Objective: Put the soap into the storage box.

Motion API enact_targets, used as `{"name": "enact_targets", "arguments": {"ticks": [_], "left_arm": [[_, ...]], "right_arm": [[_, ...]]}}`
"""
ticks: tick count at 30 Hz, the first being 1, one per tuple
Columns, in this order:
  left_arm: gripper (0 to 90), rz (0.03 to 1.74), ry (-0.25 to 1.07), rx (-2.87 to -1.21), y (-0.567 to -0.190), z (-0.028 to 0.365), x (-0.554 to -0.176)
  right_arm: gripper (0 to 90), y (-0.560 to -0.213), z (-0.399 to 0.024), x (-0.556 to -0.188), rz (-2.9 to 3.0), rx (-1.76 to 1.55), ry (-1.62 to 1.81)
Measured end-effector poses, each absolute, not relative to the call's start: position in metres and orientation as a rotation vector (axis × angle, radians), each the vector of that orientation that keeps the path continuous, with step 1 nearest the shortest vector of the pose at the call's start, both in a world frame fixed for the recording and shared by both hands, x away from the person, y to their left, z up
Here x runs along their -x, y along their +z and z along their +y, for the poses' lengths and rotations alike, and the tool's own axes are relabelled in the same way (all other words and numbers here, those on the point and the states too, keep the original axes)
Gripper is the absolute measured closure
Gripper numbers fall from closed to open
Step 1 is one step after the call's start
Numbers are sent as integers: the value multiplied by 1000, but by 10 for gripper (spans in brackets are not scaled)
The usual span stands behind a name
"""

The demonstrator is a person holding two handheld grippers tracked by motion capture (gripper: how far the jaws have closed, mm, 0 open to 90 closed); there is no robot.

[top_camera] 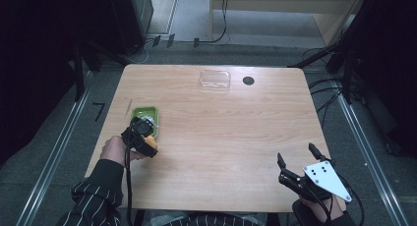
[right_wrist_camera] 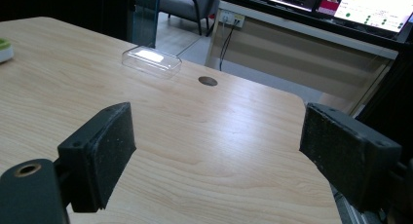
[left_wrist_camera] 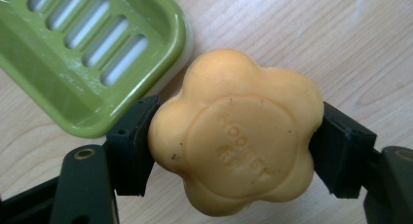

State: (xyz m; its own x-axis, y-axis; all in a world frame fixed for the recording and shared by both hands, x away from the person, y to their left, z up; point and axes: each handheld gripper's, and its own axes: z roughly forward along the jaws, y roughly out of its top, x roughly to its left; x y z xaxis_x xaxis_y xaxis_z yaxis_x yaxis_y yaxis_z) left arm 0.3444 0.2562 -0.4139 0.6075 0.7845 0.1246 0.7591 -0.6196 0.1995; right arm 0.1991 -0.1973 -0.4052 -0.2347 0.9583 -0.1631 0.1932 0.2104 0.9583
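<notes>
An orange flower-shaped soap [left_wrist_camera: 236, 131] is clamped between the two black jaws of my left gripper [left_wrist_camera: 234, 141], just above the wood, beside a green slotted soap dish [left_wrist_camera: 73, 53]. In the high view the left gripper [top_camera: 141, 137] hangs over the near end of the green dish [top_camera: 147, 111], with a bit of the orange soap [top_camera: 153, 143] peeking out. My right gripper [top_camera: 297, 156] is at the table's near right, jaws wide apart and nothing between them; in the right gripper view its jaws [right_wrist_camera: 214, 156] frame bare wood.
A clear plastic lid or box [top_camera: 215, 80] lies near the far edge, with a dark round hole [top_camera: 248, 80] in the tabletop to its right. A thin stick [top_camera: 129, 106] lies left of the dish. Cables run along the floor behind the table [top_camera: 221, 147].
</notes>
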Motion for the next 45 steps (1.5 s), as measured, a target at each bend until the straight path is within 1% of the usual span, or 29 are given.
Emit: {"name": "enact_targets", "arguments": {"ticks": [18, 22, 27, 38, 45], "left_arm": [[275, 1342, 330, -2654, -408, 266, -355], [275, 1357, 353, -2631, -407, 266, -358], [275, 1356, 344, -2628, -406, 268, -362], [275, 1364, 406, -2593, -402, 270, -372], [275, 1379, 408, -2576, -403, 275, -378]], "right_arm": [[133, -405, -196, -199, 1625, -1105, 1106], [133, -405, -196, -199, 1627, -1102, 1105], [133, -405, -196, -199, 1627, -1101, 1104], [133, -404, -194, -199, 1627, -1101, 1103], [133, -404, -193, -199, 1629, -1096, 1100]]}}
